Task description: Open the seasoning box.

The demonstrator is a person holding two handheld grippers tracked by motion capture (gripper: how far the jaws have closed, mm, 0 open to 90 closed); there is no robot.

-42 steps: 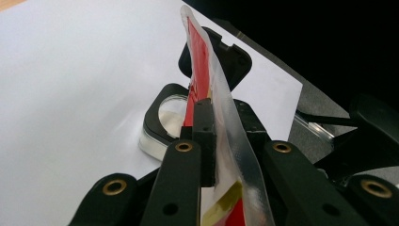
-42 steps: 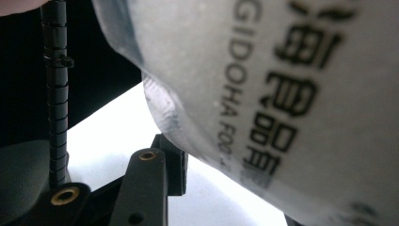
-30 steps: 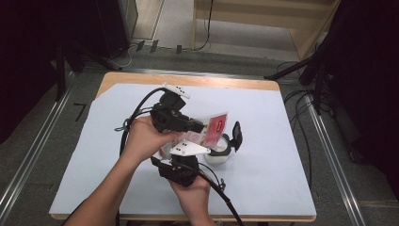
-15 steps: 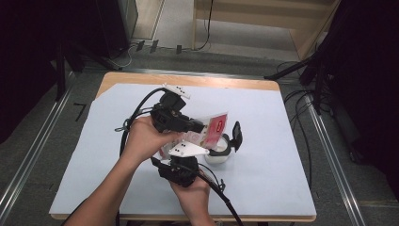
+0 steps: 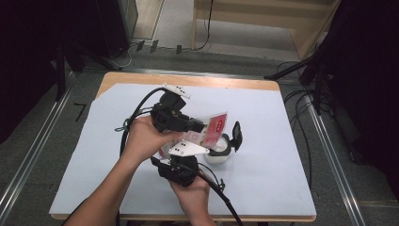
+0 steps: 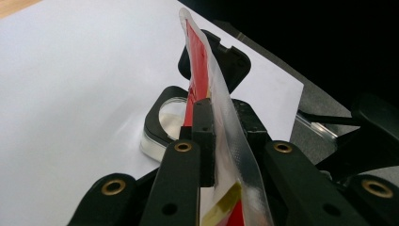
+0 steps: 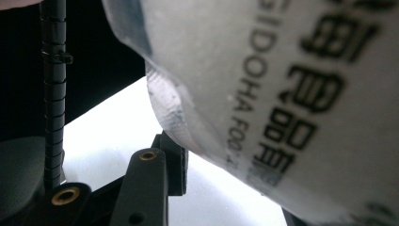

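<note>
A red and clear plastic packet (image 5: pixel 217 126) hangs over a small white jar (image 5: pixel 220 155) whose black flip lid (image 5: pixel 236 134) stands open. My left gripper (image 5: pixel 200 126) is shut on the packet (image 6: pixel 197 61), seen edge-on between its pads above the jar's mouth (image 6: pixel 171 113). From the near side my right gripper (image 5: pixel 209 151) reaches in beside the jar. In the right gripper view the packet (image 7: pixel 282 84) hangs close to the camera and hides most of the jaws. One finger (image 7: pixel 148 183) shows at the left, so its grip cannot be judged.
A white sheet (image 5: pixel 282 165) covers the wooden table (image 5: pixel 235 82). Black cables (image 5: pixel 134 115) trail from both grippers across its left and front. Metal rails (image 5: pixel 329 155) run along both sides of the table.
</note>
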